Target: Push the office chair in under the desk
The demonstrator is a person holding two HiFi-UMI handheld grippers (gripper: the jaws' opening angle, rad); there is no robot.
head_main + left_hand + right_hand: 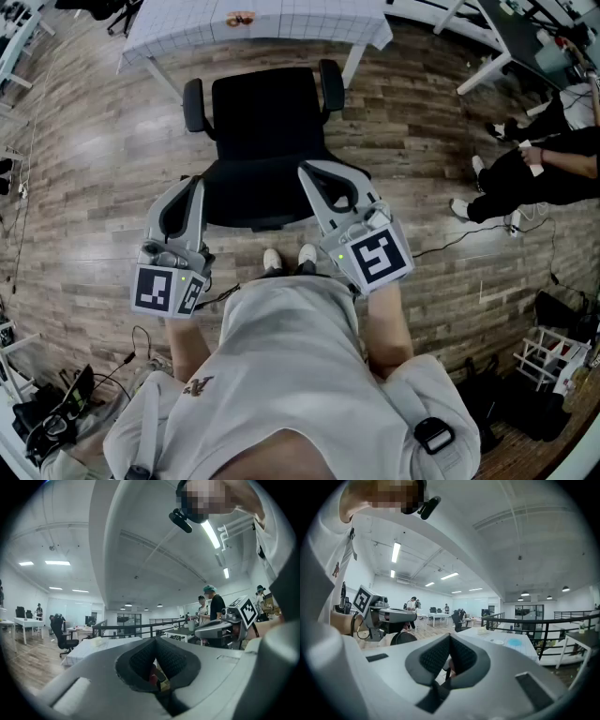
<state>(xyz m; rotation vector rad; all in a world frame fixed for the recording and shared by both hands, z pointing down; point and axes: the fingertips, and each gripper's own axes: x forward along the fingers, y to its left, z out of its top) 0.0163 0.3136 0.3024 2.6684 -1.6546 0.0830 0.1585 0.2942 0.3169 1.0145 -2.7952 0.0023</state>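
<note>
two closed grippers flank a chair standing clear of its desk

one black office chair point(267, 122) with two curved armrests stands on the floor, pulled out from the desk point(187, 30), its seat facing the desk's white gridded cloth and its back turned to the person. the left gripper point(194, 184) and the right gripper point(307, 171) reach forward roughly level, one at each side of the chair's back; whether they touch it cannot be told from above. both have their jaws pressed together with nothing between them. the person's white shoes point(287, 258) stand just behind the chair. grey-brown wood planks point(84, 178) cover the floor, cables trail across it, and seated people point(544, 169) occupy the right edge of the open office.
</note>
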